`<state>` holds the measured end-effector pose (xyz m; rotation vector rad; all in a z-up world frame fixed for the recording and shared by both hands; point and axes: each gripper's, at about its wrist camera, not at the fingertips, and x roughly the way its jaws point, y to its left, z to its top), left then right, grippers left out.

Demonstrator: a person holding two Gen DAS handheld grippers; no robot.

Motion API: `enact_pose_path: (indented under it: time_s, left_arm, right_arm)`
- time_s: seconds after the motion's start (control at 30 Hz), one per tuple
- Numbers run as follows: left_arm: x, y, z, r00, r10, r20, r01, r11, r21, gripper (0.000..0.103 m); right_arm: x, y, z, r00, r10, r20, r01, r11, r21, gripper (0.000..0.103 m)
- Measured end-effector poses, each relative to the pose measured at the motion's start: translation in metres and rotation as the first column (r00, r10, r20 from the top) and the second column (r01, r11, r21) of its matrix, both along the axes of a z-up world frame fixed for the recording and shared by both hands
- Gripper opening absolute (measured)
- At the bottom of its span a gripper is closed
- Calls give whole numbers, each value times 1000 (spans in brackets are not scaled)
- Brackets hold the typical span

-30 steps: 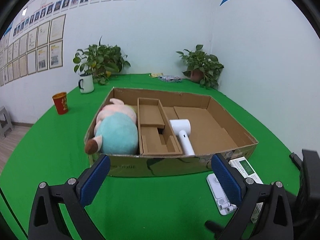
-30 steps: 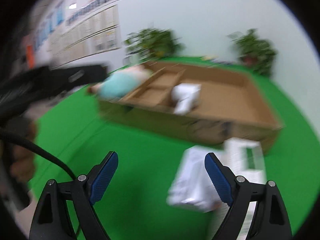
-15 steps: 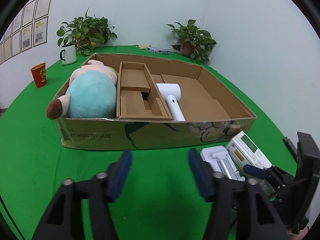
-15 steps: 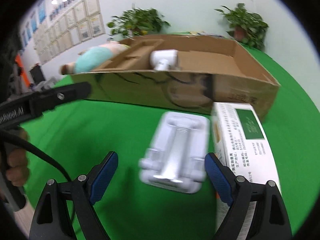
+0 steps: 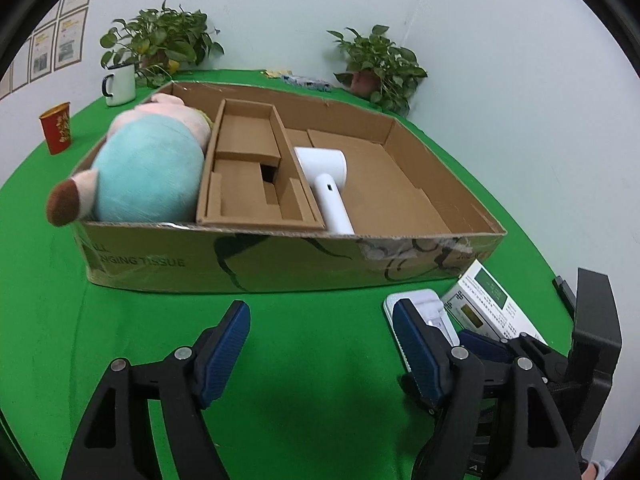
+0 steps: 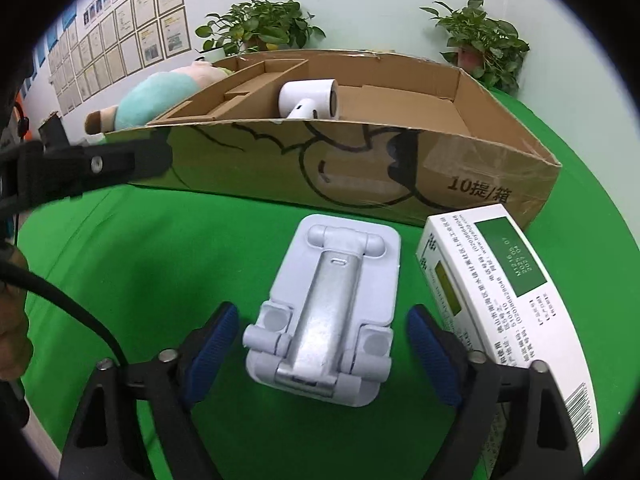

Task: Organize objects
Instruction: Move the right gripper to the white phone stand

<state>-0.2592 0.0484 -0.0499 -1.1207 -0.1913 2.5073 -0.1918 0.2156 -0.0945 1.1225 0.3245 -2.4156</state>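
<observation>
A white folding phone stand (image 6: 328, 312) lies flat on the green cloth in front of a wide cardboard box (image 6: 360, 168). My right gripper (image 6: 322, 316) straddles the stand's near end. Its jaws are closing, and a gap is left between each blue pad and the stand. A white and green carton (image 6: 500, 292) lies just right of the stand, beside the right finger. My left gripper (image 5: 320, 312) hovers over bare cloth left of the stand (image 5: 430, 306). Its jaws are opening with nothing between them. Inside the box (image 5: 280, 264) are a plush toy (image 5: 148, 168), a cardboard insert (image 5: 248, 172) and a white hair dryer (image 5: 326, 176).
A red cup (image 5: 56, 128) and a white mug (image 5: 118, 84) stand on the cloth at the far left. Two potted plants (image 5: 160, 48) (image 5: 380, 64) sit against the back wall. Bare cardboard floor (image 5: 384, 188) shows in the box's right part.
Both grippers have dropped closer to the table. The left jaws narrowed, then widened again. The right gripper came over the phone stand and its jaws narrowed around it.
</observation>
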Motion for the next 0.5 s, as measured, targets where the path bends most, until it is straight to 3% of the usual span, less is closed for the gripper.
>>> enact_pose_path:
  time_s: [0.17, 0.3, 0.33, 0.37, 0.5]
  left_arm:
    - [7, 1, -14, 995, -84, 50, 82, 996, 42, 73]
    - [18, 0, -31, 967, -205, 149, 178, 968, 177, 73]
    - [20, 2, -35, 954, -240, 178, 200, 955, 218, 73]
    - [21, 4, -38, 944, -264, 197, 213, 946, 245, 73]
    - [18, 17, -49, 912, -322, 256, 239, 922, 305, 73]
  right_arm:
    - [16, 7, -1, 1000, -3, 3, 3, 1000, -8, 67]
    - [44, 18, 3, 996, 56, 71, -47, 992, -120, 68]
    - [51, 20, 4, 995, 65, 70, -55, 990, -133, 73]
    - [57, 21, 5, 996, 66, 61, -57, 988, -141, 84]
    - [62, 19, 7, 997, 64, 31, -58, 987, -152, 86]
